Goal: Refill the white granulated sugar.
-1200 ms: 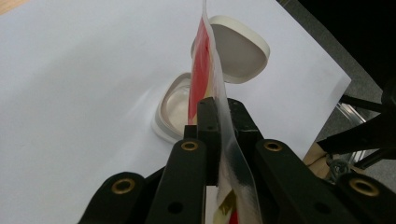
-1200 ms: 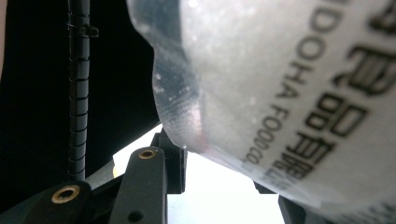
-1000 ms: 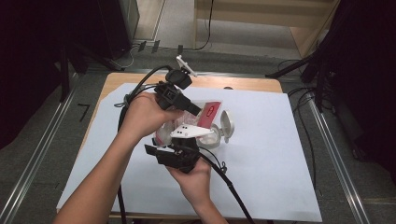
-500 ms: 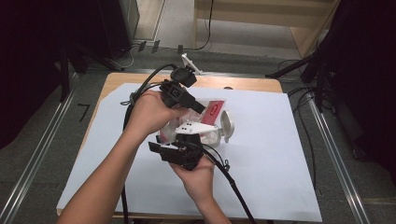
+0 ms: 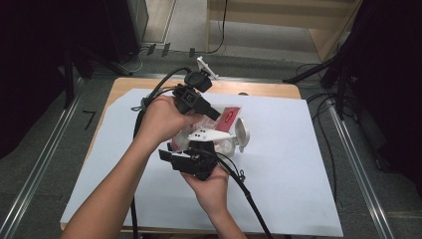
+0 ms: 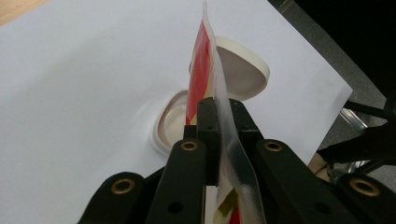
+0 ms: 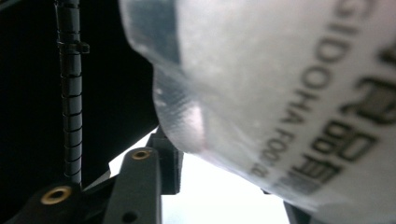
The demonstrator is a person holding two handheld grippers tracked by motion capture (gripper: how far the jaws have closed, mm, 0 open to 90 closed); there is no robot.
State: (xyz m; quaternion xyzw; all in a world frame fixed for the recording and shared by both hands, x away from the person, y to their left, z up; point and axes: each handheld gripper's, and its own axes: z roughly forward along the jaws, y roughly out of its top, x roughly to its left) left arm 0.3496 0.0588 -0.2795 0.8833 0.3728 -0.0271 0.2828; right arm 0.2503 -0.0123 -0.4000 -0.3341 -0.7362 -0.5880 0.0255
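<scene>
left gripper (image 6: 215, 116): clamped on red packet (image 6: 200, 70) above white lids (image 6: 243, 70) | right gripper (image 5: 199, 149): jaws just opening, clear bag (image 7: 280, 93) between them, grip unclear

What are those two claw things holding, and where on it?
The left gripper pinches the red-printed clear bag by its thin edge; the right gripper's grip cannot be told.

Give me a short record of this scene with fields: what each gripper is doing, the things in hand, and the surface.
left gripper: fingers shut on the red and clear packet, held edge-on
right gripper: jaws have just been opening, the clear printed container between them; contact unclear
lid: cream, lying on the sheet beyond the packet
surface: white sheet on a wooden table
</scene>
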